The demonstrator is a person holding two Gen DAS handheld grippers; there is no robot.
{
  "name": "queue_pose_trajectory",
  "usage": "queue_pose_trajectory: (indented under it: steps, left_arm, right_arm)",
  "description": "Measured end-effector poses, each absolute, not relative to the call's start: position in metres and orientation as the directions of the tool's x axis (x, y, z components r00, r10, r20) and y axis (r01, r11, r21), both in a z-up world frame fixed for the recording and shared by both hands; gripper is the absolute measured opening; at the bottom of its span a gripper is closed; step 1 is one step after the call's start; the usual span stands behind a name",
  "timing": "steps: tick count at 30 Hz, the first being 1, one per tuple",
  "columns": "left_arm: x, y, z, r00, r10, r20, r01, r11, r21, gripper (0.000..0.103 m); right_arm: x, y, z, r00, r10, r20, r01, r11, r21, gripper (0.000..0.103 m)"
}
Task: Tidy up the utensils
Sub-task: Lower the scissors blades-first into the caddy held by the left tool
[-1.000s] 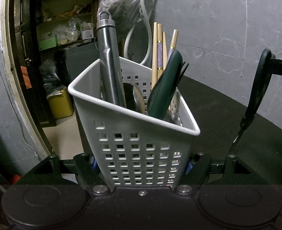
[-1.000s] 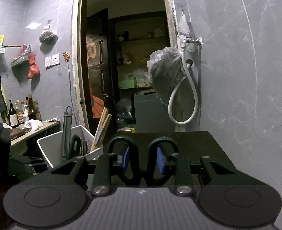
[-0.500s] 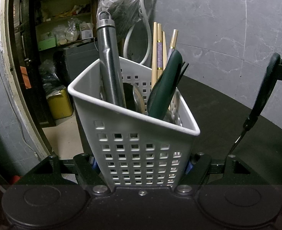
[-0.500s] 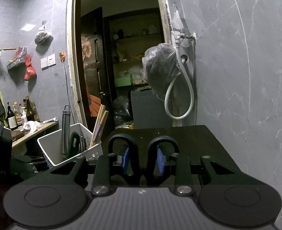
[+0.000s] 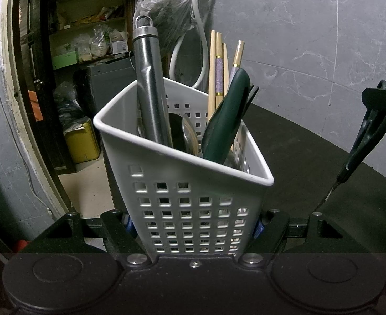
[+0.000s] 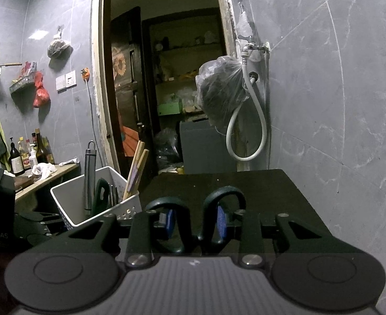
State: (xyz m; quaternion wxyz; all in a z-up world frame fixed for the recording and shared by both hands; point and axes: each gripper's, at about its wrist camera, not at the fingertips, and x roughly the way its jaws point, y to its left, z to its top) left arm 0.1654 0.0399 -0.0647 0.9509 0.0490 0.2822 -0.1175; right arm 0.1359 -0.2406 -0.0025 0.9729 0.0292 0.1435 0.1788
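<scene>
The black counter (image 6: 258, 183) runs to the grey tiled wall (image 6: 337, 105), bare across its far half. At its left edge stands the white perforated utensil basket (image 5: 187, 210), three-sided, clamped low between the left gripper (image 5: 193, 225). It holds a tall steel handle (image 5: 150, 92), a dark green handle (image 5: 224, 120) and wooden chopsticks (image 5: 214, 73); everything below the rim is hidden. The right gripper (image 6: 194, 223) is closed on the dark scissors (image 6: 193, 218) by their handle loops; the left view shows the blades hanging above the counter, apart from the basket, their tip hard to make out.
</scene>
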Motion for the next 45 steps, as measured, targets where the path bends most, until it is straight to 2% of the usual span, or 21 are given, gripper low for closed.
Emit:
queue_pose_trajectory:
  steps: [14,21,25,31,38,45]
  left_arm:
    - [0.165,0.041,-0.065,0.815,-0.196,-0.546,0.249,0.968,0.024,0.076]
    - [0.165,0.041,-0.065,0.816,-0.196,-0.544,0.247,0.969,0.022,0.076]
    - [0.165,0.041,-0.066,0.817,-0.195,-0.543,0.244,0.969,0.019,0.076]
    - [0.165,0.041,-0.066,0.818,-0.194,-0.542,0.243,0.97,0.019,0.076]
    - [0.165,0.041,-0.066,0.818,-0.194,-0.541,0.242,0.97,0.018,0.076]
    - [0.165,0.041,-0.067,0.819,-0.194,-0.54,0.241,0.97,0.016,0.076]
  right_arm:
    - [0.148,-0.232,0.025,0.884,0.404,-0.237,-0.388,0.915,0.111,0.033]
    - [0.169,-0.223,0.08,0.844,0.509,-0.171,-0.497,0.861,0.111,0.033]
    - [0.18,-0.214,0.117,0.8,0.591,-0.109,-0.588,0.807,0.055,0.033]
    - [0.205,-0.186,0.154,0.729,0.681,-0.066,-0.683,0.731,-0.001,0.033]
    - [0.235,-0.157,0.16,0.688,0.725,-0.034,-0.724,0.689,0.019,0.033]
    - [0.254,-0.138,0.135,0.686,0.723,-0.084,-0.721,0.69,0.058,0.033]
